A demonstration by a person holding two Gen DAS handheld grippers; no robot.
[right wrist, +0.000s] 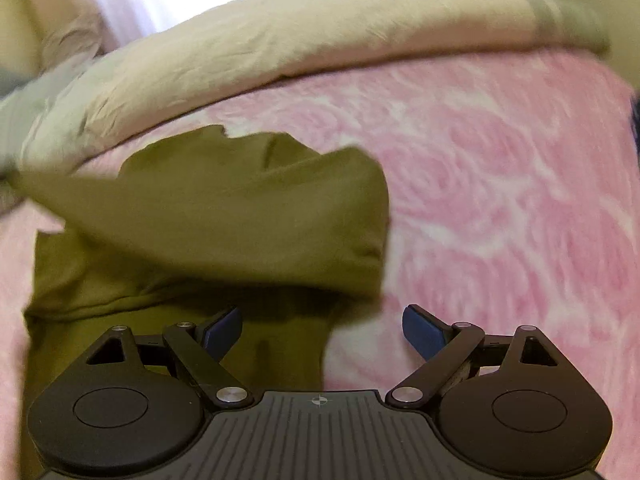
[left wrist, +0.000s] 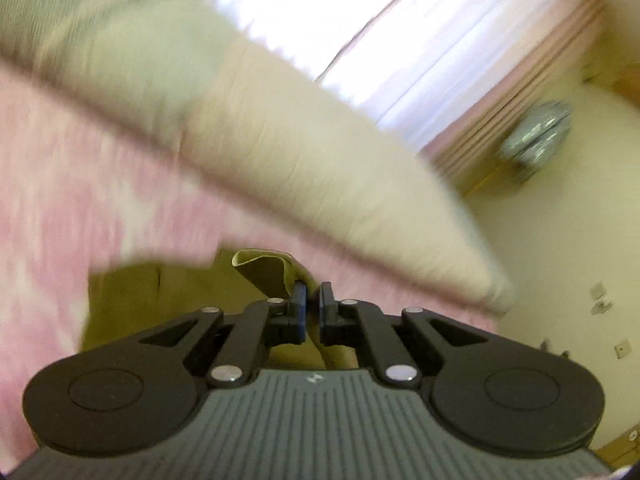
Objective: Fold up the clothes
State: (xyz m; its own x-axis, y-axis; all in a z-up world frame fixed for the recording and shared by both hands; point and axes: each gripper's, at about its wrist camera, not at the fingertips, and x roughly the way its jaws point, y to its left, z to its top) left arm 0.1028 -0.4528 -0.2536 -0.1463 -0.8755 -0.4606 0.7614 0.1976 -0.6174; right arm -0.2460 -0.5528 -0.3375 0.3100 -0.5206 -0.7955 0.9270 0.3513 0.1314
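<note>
On the bed's pink blanket (right wrist: 500,168) lies one olive garment (right wrist: 224,216), partly folded over itself, below one cream duvet (right wrist: 280,44) bunched along the far edge. One left gripper (left wrist: 313,300) has its fingers pressed together, pinching an edge of the garment. One right gripper (right wrist: 322,334) hovers above the garment's near part, fingers spread wide with nothing between them.

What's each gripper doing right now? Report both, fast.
Left gripper: shut on the green garment.
Right gripper: open, holding nothing, above the green garment.
</note>
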